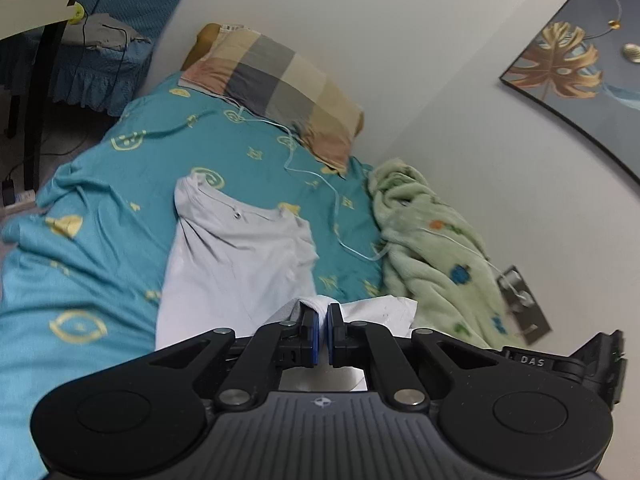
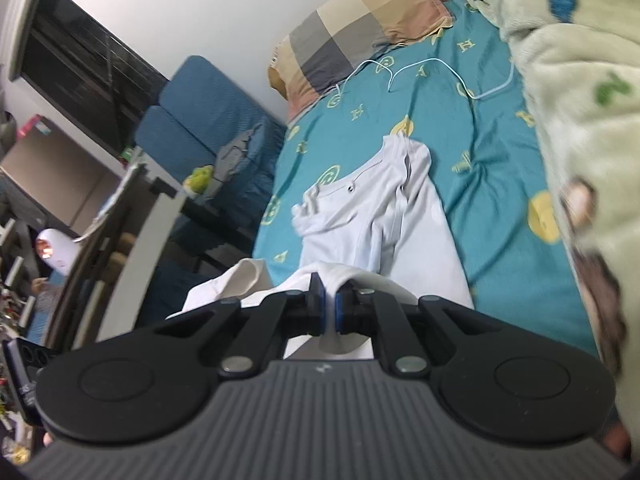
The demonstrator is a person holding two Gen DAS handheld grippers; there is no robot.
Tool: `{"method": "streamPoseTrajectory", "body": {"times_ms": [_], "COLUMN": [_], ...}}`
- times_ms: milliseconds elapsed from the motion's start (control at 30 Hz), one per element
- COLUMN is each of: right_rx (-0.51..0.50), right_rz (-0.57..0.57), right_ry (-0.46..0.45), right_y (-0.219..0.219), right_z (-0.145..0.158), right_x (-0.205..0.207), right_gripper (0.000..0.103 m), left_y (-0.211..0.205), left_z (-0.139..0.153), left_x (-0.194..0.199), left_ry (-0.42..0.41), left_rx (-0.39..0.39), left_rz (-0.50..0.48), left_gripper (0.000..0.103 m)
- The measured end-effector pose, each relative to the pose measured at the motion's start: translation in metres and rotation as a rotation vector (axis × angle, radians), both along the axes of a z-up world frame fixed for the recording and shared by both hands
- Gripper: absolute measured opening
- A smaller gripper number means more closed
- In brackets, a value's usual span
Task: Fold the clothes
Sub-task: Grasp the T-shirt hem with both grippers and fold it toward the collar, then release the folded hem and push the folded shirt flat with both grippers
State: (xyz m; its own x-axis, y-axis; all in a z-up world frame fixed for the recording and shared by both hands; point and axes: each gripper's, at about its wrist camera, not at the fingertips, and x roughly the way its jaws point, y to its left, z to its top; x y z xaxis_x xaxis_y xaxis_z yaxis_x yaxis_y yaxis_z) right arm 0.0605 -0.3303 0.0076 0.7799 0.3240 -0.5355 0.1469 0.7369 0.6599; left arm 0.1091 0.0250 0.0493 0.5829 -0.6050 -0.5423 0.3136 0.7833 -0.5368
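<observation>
Both tongs, left and right, pinched the white garment on the teal bed. A green blanket crowded the wall side; a pillow lay beyond.

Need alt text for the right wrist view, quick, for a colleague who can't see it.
The right gripper is shut on a fold of white trousers lying along a teal bedsheet. A checked pillow lies at the far end, a green blanket on the right.
</observation>
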Motion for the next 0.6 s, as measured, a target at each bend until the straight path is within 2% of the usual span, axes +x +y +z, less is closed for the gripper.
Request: {"method": "streamPoseTrajectory", "body": {"times_ms": [167,333,467,600], "right_rx": [-0.048,-0.128,-0.171,-0.207], "right_rz": [-0.003,0.043,0.09,0.119], "right_ry": [0.067,0.134,0.198,0.225], "right_y": [-0.003,-0.005,0.0,0.009], "right_z": [-0.039,-0.096,-0.132,-0.145], "right_x": [0.071,0.125,0.146,0.155], "right_gripper": [0.008,0.009,0.009,0.009], "left_y": [-0.016,-0.028,-0.033,-0.037], "left_z": [-0.046,-0.118,-0.157,-0.185], "left_x": [0.076,0.135,0.157,0.17], "left_ry": [0.022,0.078,0.122,0.148], "left_rx": [0.078,0.143,0.199,0.232], "left_rz": [0.021,0.026,0.004,-0.02], "left_gripper": [0.005,0.005,0.005,0.006]}}
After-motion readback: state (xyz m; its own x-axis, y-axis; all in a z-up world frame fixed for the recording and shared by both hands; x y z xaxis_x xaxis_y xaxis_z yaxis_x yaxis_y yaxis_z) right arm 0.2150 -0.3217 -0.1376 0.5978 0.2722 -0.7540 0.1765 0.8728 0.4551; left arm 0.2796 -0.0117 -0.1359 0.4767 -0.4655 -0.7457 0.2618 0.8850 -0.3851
